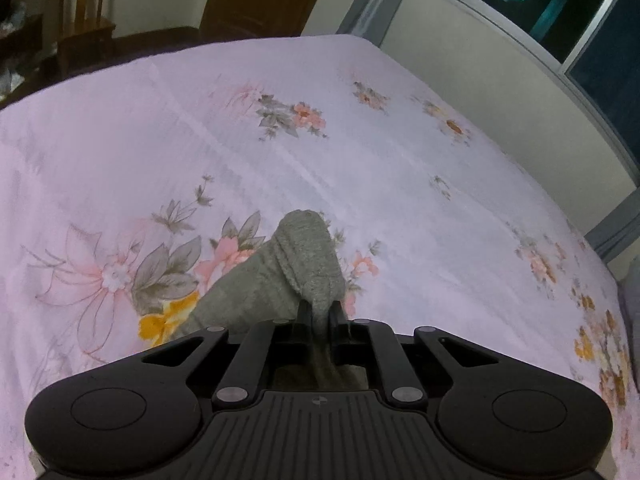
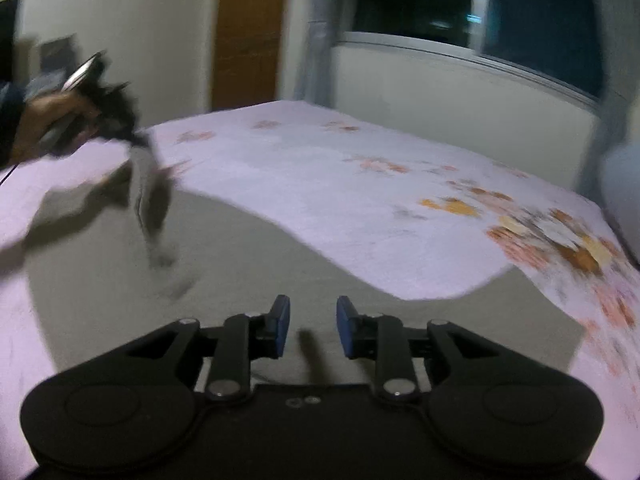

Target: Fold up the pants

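Note:
Grey knit pants (image 1: 280, 276) lie on a floral bed sheet (image 1: 360, 152). My left gripper (image 1: 321, 314) is shut on a bunched fold of the pants and lifts it off the sheet. In the right wrist view the pants (image 2: 260, 264) spread wide and flat over the bed, and the left gripper (image 2: 136, 140) is at the far left, in a hand, pulling up a strip of the fabric. My right gripper (image 2: 313, 326) is open, its blue pads (image 2: 282, 320) just above the flat pants. The right wrist view is motion blurred.
The bed (image 2: 360, 184) runs to a wall with a dark window (image 2: 540, 12) on the right. A wooden door (image 2: 250, 32) and a curtain (image 2: 316, 32) stand beyond the far end. A wooden chair (image 1: 86, 12) stands at far left.

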`<state>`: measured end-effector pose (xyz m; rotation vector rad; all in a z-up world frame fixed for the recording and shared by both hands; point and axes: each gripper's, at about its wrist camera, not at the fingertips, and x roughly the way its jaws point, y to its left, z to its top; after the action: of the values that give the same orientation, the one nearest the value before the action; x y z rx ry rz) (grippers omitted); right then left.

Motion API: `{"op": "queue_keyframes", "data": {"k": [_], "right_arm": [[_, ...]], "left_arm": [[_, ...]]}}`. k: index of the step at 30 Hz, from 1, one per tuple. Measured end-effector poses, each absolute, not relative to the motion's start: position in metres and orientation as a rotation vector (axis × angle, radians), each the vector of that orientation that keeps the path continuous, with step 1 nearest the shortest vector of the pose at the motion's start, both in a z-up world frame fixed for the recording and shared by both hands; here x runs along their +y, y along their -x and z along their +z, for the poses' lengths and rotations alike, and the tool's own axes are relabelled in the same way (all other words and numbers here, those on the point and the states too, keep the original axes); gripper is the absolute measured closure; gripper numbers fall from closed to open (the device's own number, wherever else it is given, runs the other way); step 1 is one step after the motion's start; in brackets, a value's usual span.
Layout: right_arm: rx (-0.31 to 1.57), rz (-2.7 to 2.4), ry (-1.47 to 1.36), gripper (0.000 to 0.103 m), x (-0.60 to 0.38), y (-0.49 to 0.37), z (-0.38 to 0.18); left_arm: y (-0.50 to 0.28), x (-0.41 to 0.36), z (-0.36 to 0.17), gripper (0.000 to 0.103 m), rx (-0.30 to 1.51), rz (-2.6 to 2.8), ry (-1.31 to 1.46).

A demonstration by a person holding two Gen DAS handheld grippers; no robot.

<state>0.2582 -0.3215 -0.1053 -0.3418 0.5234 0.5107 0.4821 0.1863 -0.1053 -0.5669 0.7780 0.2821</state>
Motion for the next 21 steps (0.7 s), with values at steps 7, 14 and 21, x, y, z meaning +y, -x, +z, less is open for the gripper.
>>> {"op": "queue_keyframes", "data": {"k": [7,14,21], "right_arm": [[0.64,0.604,0.367,0.081,-0.306,-0.274,-0.118],[0.687,0.332,0.303,0.059,-0.296,-0.275,-0.113],[0.693,-0.043,0.047,0.038,-0.271,-0.278,-0.106]], "left_arm": [[-0.475,0.195,-0.107,0.095,0.807,0.251,0.565],[-0.448,0.208,-0.108,0.095,0.746,0.184,0.605],[-0.432,0.217,-0.12,0.095,0.719,0.123,0.622]]}}
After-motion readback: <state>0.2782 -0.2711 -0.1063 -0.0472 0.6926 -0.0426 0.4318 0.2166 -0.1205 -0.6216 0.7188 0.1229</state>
